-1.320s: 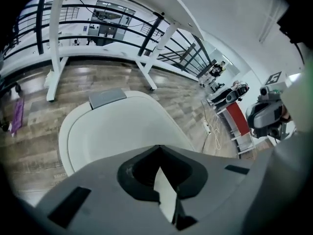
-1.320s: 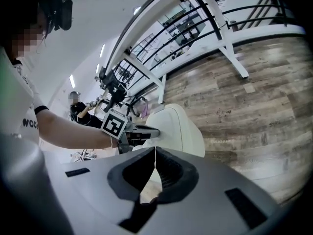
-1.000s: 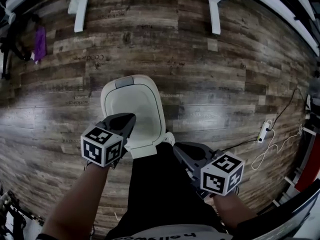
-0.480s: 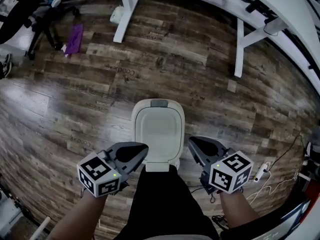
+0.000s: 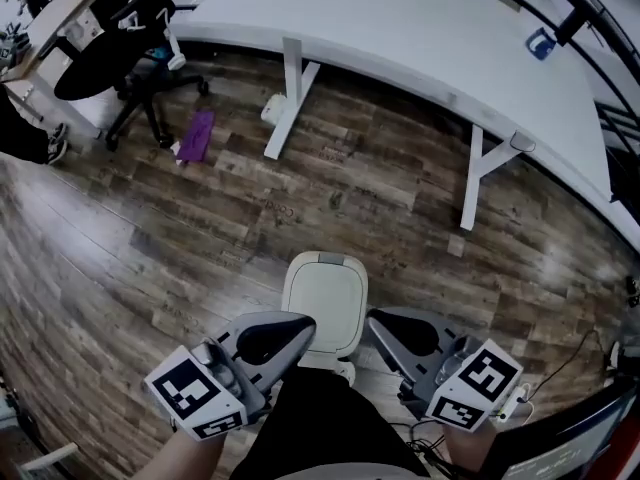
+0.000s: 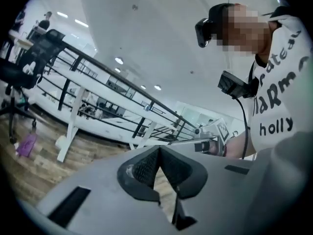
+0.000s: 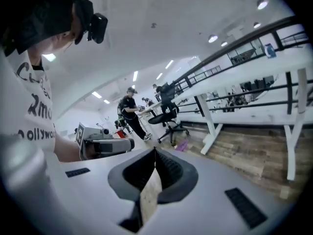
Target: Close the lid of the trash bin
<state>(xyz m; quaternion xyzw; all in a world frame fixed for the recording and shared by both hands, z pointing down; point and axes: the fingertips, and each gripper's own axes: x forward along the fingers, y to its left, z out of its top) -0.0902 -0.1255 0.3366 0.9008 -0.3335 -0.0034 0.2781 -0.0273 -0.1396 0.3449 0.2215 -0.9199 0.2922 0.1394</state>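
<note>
The trash bin (image 5: 324,313) sits on the wood floor (image 5: 150,238) between the two grippers, just ahead of their tips. Its white lid (image 5: 326,286) looks flat down, so closed. The left gripper (image 5: 290,330) is just off its left side and the right gripper (image 5: 385,320) just off its right. Both are clenched on nothing, tips meeting. Out past the bin there's a long white desk (image 5: 400,38), with an office chair (image 5: 125,63) and a purple thing (image 5: 195,136) beyond the left gripper.
</note>
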